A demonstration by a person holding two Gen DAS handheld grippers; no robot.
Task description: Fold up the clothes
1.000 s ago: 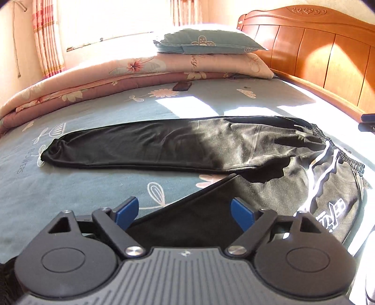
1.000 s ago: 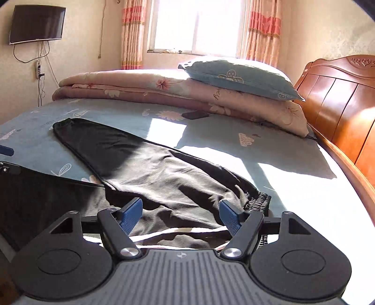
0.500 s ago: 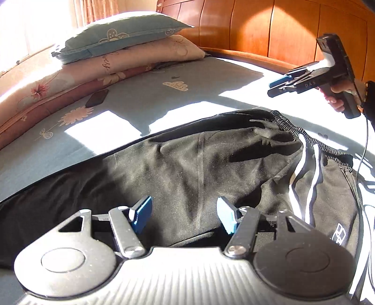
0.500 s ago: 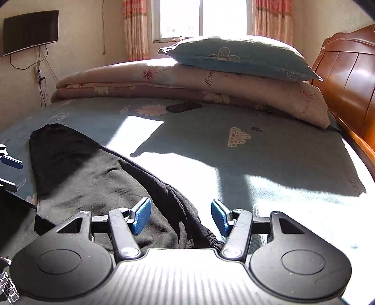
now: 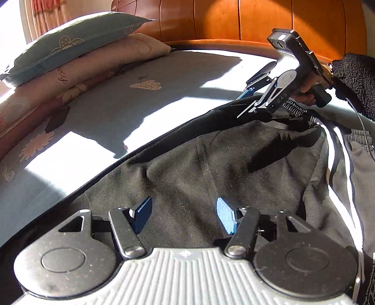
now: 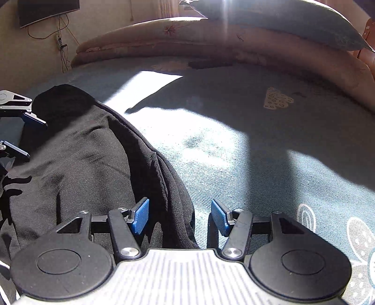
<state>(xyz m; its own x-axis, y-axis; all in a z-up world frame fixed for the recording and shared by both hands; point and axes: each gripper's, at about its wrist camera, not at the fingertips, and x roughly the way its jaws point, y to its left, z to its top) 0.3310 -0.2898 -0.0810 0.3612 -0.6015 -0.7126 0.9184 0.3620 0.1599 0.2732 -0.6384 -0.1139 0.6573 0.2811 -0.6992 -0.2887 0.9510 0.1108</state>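
Note:
Black trousers (image 5: 211,164) with white side stripes (image 5: 337,152) lie flat on the blue-grey bed sheet (image 5: 140,112). My left gripper (image 5: 184,215) hovers open just above the cloth near the waist end, with its pads clear of the fabric. In the right wrist view the trousers' (image 6: 82,159) far folded edge runs between the pads of my right gripper (image 6: 180,217), whose jaws are closing but do not press on it. From the left wrist view the right gripper (image 5: 241,106) straddles that edge beside the gathered waistband (image 5: 293,105). The left gripper (image 6: 35,140) shows at the left edge.
A teal pillow (image 5: 70,42) rests on a folded floral quilt (image 5: 58,77) along the bed's far side. The wooden headboard (image 5: 234,21) stands behind. A dark flat object (image 6: 208,63) lies on the sheet (image 6: 234,140). A hand in a black fleece sleeve (image 5: 351,77) holds the right gripper.
Both grippers swept along the trousers toward the waist end and dropped closer to the cloth. Their jaws narrowed a little. The right gripper came down onto the far edge.

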